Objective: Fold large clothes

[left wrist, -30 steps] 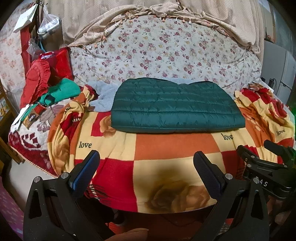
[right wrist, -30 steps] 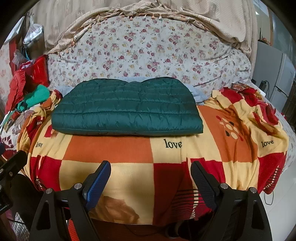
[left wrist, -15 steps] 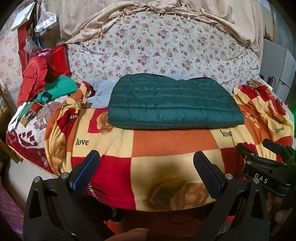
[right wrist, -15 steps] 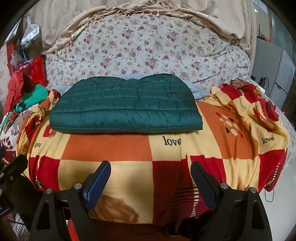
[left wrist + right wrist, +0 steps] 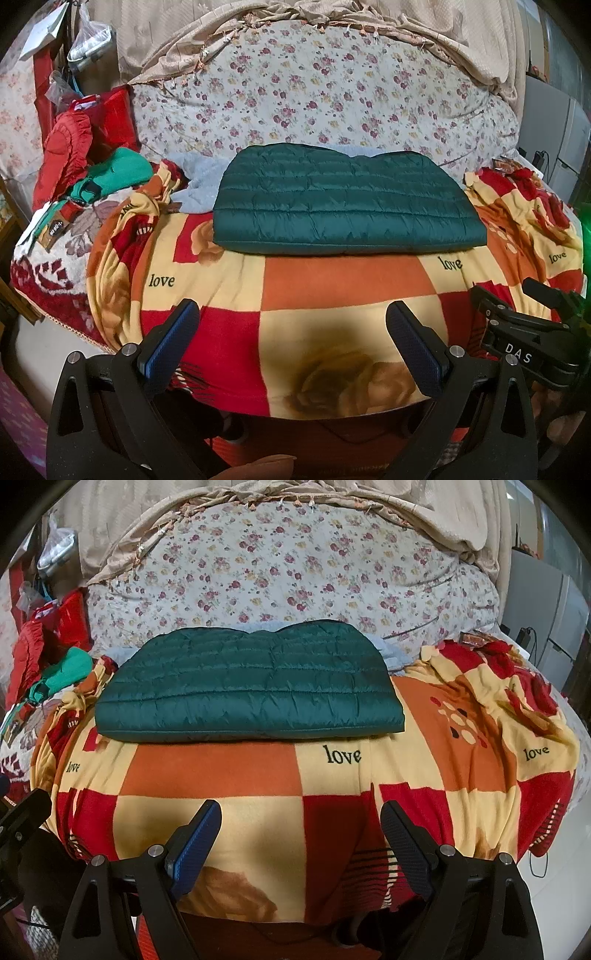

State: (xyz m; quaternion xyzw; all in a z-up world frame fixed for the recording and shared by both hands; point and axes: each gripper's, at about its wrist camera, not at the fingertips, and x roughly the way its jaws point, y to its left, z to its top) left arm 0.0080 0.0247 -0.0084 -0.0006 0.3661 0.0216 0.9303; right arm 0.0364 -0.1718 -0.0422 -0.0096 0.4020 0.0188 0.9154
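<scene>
A dark green quilted jacket [image 5: 343, 201] lies folded into a flat rectangle on a red, orange and yellow "love" blanket [image 5: 332, 284]; it also shows in the right wrist view [image 5: 247, 690]. My left gripper [image 5: 291, 332] is open and empty, held before the bed's front edge, well short of the jacket. My right gripper [image 5: 299, 827] is open and empty too, at the same distance. The right gripper's black body [image 5: 528, 332] shows at the right of the left wrist view.
A floral quilt [image 5: 325, 92] is piled behind the jacket. Red and green clothes [image 5: 85, 166] lie heaped at the left. A light blue cloth [image 5: 195, 173] lies under the jacket's far edge. A white fridge [image 5: 546, 605] and floor are at the right.
Both grippers have drawn back and tipped slightly, so the bed sits a little higher in view. The jacket has not moved. Both grippers stay open.
</scene>
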